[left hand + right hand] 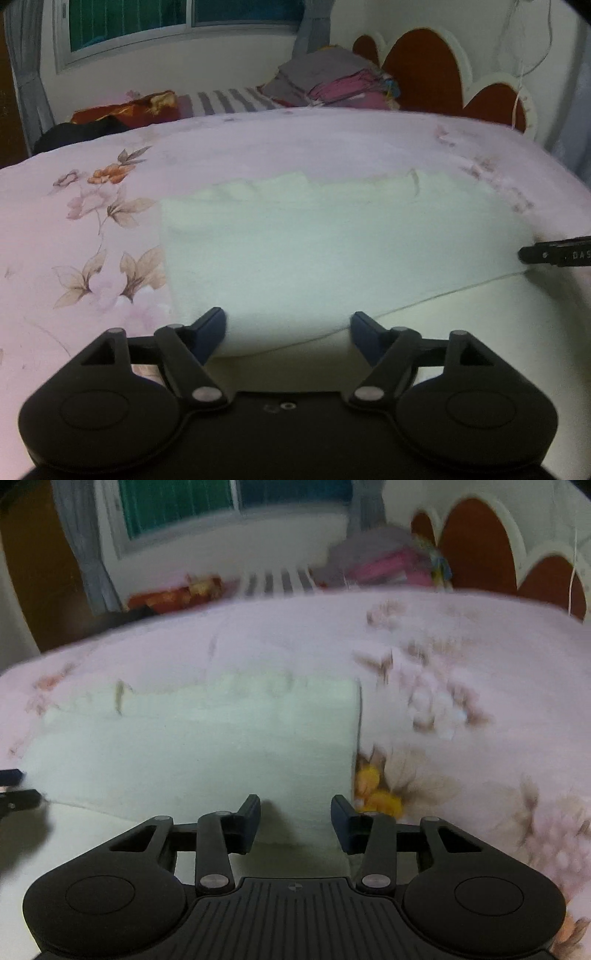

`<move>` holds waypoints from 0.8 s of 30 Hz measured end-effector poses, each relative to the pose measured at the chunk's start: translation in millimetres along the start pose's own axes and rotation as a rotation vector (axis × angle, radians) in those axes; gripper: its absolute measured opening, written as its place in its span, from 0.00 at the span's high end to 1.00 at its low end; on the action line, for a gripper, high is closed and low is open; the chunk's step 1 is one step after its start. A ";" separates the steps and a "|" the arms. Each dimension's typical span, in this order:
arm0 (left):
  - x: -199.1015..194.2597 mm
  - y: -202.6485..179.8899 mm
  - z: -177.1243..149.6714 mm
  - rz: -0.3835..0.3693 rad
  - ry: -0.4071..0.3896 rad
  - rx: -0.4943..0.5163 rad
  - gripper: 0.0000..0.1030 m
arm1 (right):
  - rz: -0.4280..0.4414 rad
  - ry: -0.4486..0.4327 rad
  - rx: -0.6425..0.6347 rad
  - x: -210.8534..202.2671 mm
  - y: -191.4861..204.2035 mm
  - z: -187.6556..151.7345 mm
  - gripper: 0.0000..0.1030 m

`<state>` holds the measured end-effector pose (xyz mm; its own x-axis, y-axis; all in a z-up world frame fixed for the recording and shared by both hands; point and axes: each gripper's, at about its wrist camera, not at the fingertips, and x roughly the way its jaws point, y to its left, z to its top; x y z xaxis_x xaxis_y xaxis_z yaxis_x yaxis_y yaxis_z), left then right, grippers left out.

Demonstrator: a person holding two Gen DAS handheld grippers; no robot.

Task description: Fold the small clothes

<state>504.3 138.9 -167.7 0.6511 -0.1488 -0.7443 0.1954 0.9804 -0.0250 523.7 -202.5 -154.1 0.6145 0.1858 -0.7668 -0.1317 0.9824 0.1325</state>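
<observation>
A pale white-green garment (332, 243) lies flat on the pink floral bedsheet (92, 221), with one layer folded over so a fold edge runs diagonally across it. My left gripper (288, 332) is open and empty, its jaws either side of the garment's near edge. The right gripper's tip (546, 254) shows at the right edge of the left wrist view. In the right wrist view the same garment (203, 746) fills the middle. My right gripper (295, 819) is open and empty over its near right corner. The left gripper's tip (14, 786) shows at the far left.
A stack of folded grey and pink clothes (332, 85) sits at the back near the red scalloped headboard (424, 66). A red and black cloth heap (110, 114) lies back left. A striped cloth (229, 99) lies between them. A window is behind.
</observation>
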 end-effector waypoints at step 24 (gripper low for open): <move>-147.9 44.5 -144.1 -0.086 0.037 -0.251 0.56 | 0.132 -0.014 0.248 -151.4 -43.2 -106.9 0.32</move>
<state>311.0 223.1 -154.9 0.6115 -0.2329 -0.7562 0.0582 0.9664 -0.2505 353.2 -275.2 -110.9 0.6157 0.3108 -0.7241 -0.0179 0.9242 0.3814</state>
